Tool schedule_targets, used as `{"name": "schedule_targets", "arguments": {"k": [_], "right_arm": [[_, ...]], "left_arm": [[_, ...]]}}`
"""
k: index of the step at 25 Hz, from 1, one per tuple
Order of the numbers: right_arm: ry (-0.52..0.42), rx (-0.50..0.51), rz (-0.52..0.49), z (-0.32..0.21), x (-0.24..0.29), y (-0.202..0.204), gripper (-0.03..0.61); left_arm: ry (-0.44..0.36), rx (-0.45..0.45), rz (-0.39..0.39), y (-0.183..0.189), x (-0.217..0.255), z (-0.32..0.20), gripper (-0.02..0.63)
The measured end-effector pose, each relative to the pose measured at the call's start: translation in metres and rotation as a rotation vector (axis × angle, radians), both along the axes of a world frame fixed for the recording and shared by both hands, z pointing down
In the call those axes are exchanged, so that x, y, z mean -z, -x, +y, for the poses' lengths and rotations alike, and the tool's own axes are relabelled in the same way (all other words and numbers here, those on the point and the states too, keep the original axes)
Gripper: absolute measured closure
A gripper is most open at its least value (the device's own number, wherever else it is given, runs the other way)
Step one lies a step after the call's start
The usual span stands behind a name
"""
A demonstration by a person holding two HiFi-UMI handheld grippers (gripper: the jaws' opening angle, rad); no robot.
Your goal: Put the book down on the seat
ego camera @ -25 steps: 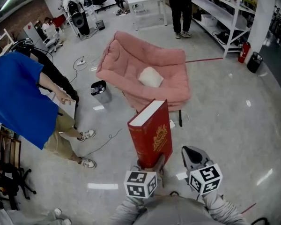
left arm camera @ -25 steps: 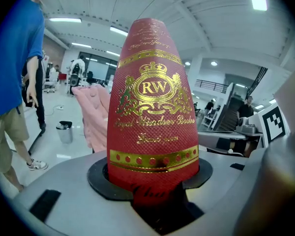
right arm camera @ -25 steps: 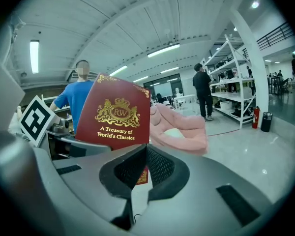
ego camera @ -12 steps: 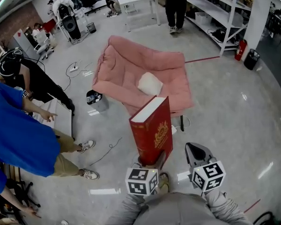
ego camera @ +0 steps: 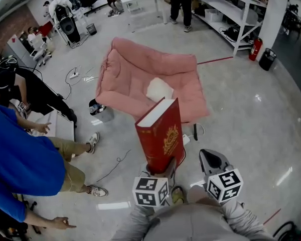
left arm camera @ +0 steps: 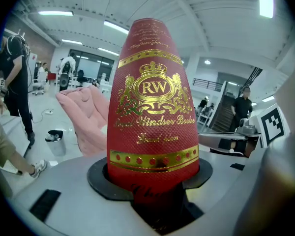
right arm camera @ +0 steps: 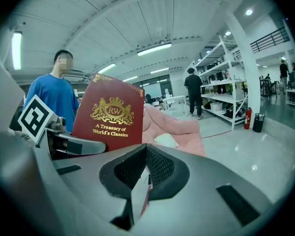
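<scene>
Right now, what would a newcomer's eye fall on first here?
The tall red book stands upright in the left gripper, at the centre of the head view. Just beyond it sits the big pink seat, with a white cushion lying on it.

The book's (ego camera: 160, 134) near end is hidden behind the left gripper (ego camera: 161, 170), sunk between its jaws. In the left gripper view a dark slot swallows that end, and the lowest gold script on the spine is too blurred to read. In the right gripper view the right gripper's (right arm camera: 146, 149) own body hides the book's lower part. The book covers the seat's (ego camera: 135, 74) near edge. In the head view a person in blue (ego camera: 20, 159) at the left is cut off by the picture's edge. A far standing person (ego camera: 179, 1) shows only legs. What fills the bin (ego camera: 101, 109) is too small to tell.
</scene>
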State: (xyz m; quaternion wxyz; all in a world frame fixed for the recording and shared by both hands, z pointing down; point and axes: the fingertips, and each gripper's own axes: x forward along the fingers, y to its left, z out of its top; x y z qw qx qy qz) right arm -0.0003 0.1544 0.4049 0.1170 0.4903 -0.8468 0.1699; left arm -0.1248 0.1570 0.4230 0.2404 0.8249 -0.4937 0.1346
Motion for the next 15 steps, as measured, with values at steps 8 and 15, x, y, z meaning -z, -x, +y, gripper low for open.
{"name": "schedule_targets", "arguments": {"k": [8, 15], "right_arm": [[0.018, 0.009, -0.018, -0.035, 0.001, 0.005, 0.574], [0.023, 0.042, -0.034, -0.092, -0.005, -0.001, 0.574]], "left_arm": [[0.029, -0.002, -0.009, -0.002, -0.003, -0.032, 0.37], [0.043, 0.03, -0.018, -0.012, -0.011, -0.083, 0.369]]}}
